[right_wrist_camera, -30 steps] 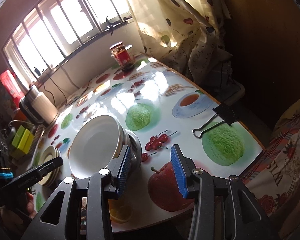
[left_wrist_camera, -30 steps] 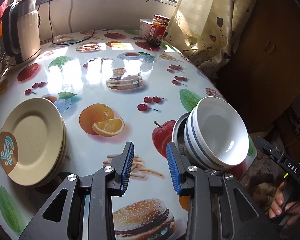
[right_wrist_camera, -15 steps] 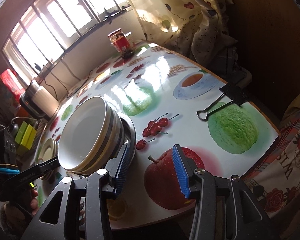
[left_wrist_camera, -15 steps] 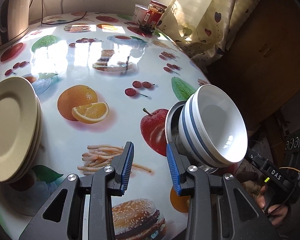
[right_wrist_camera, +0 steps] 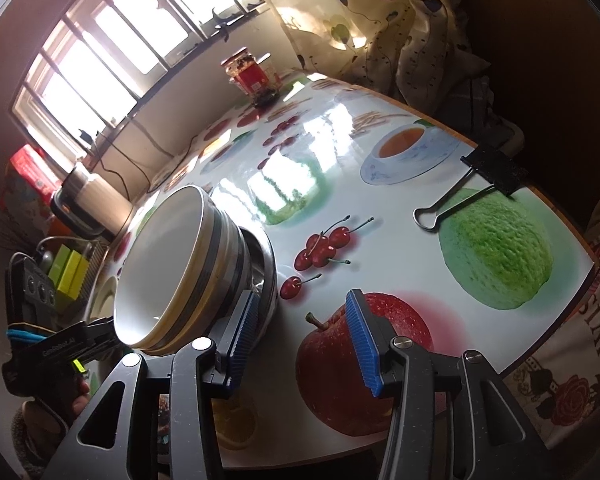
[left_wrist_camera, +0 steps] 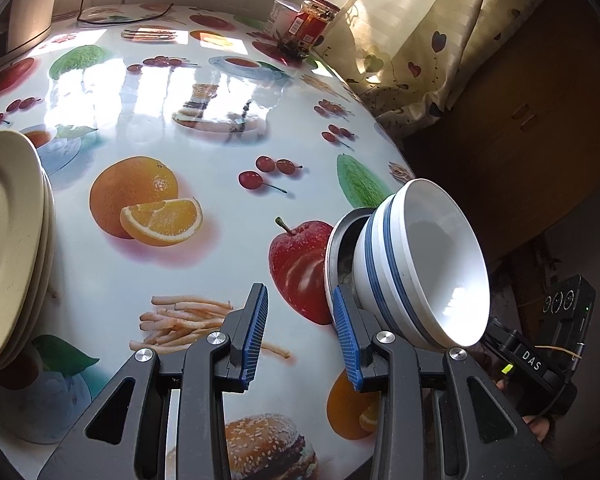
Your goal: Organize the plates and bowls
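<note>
We hold our two black grippers with blue ribbed pads over a round table (left_wrist_camera: 220,92) covered in a glossy fruit-print oilcloth. Our left gripper (left_wrist_camera: 300,332) hangs released above the printed fries, nothing between its pads. Just beside its right pad sits the stack of white ceramic bowls with blue bands (left_wrist_camera: 419,260), nested inside a shallow stainless-steel dish (left_wrist_camera: 335,248) near the table's edge; from this view we cannot tell whether the pad touches the dish. A pile of cream-coloured plates (left_wrist_camera: 8,240) rests at the left rim, well apart from the bowls. Our right gripper (right_wrist_camera: 303,332) is spreading its jaws above the printed red apple, empty, its left pad just beside the steel dish. A black binder clip (right_wrist_camera: 495,172) with wire handles lies near the far edge. At the back, by the heart-patterned cream curtain (left_wrist_camera: 411,48), stands a glass jar with a red label (left_wrist_camera: 311,24), with a white electric kettle (right_wrist_camera: 88,200) near the window.
</note>
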Tool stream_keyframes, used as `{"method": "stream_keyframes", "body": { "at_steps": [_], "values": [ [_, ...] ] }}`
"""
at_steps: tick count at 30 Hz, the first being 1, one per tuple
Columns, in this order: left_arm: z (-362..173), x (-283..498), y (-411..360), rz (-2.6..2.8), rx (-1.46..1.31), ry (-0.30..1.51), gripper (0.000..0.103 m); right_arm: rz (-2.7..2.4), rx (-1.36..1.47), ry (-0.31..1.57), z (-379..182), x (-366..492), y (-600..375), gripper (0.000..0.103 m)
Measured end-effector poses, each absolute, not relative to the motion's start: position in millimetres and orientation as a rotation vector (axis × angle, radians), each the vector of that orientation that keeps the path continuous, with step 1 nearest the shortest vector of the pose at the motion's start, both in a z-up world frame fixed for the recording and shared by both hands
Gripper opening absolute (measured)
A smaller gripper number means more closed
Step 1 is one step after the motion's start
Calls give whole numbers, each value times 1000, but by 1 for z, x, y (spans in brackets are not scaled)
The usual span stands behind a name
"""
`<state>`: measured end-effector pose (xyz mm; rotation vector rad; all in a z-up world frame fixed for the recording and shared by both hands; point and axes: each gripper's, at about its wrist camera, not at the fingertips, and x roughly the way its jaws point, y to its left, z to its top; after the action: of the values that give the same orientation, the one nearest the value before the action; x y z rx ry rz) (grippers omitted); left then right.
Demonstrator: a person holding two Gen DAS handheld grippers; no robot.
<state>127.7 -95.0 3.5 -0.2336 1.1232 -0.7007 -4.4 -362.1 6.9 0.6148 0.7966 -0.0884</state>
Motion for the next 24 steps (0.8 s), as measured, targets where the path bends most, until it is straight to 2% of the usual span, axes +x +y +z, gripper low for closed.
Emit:
{"method": "stream_keyframes", "body": {
  "at_steps": [15,20,24],
  "values": [
    [-9,135,-100,-749,-323,1159,35,-33,655,785,-5,7,-367,48],
    [-10,135,-98,-760,-332,1154,35,15,750,768,-13,7,-375,48],
    [-12,136,-96,-762,-350,1152,35,44,784,749,-17,6,-376,42]
  ]
}}
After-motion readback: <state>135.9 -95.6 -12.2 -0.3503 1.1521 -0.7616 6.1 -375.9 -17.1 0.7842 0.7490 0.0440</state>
